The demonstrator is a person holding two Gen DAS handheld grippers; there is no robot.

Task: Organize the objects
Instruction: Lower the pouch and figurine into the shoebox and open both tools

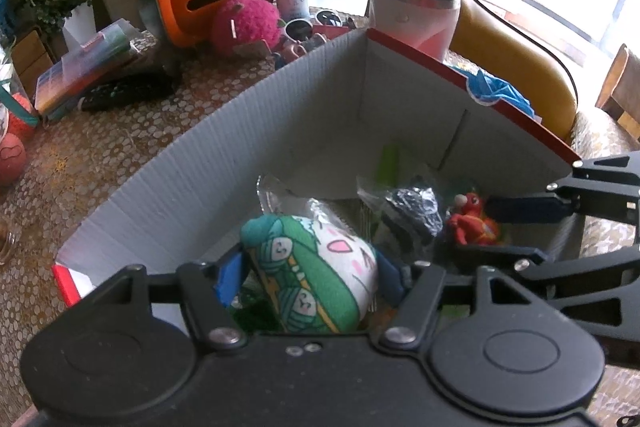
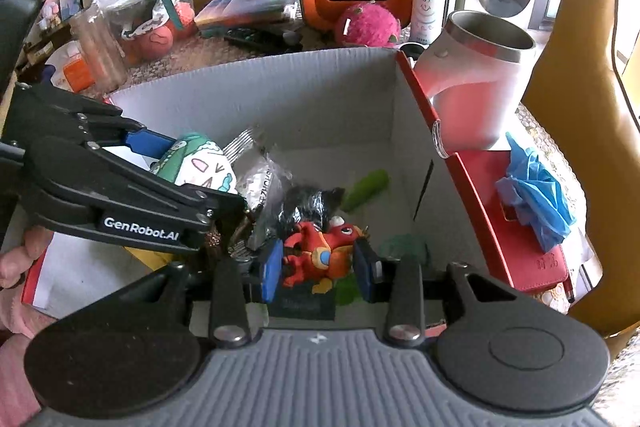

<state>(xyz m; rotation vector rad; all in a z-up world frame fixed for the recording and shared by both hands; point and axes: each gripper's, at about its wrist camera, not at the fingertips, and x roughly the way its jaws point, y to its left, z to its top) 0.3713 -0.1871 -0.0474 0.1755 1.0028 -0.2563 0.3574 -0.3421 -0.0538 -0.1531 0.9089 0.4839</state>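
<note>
A soft, rounded green-and-white printed pouch (image 1: pixel 316 279) is clamped between the blue pads of the left gripper (image 1: pixel 310 277) inside the grey corrugated box (image 1: pixel 224 131). The right gripper (image 2: pixel 320 267) is closed narrowly on a glossy red dragon figurine (image 2: pixel 320 251), low at the box's near right. Between them a crinkled black item (image 1: pixel 412 211), apparently bagged in clear plastic, is seen. A steel-rimmed tumbler (image 1: pixel 416 11) stands beyond the far corner.

red toy dragon (image 2: pixel 320 253), green-white cushion (image 1: pixel 316 275)
</note>
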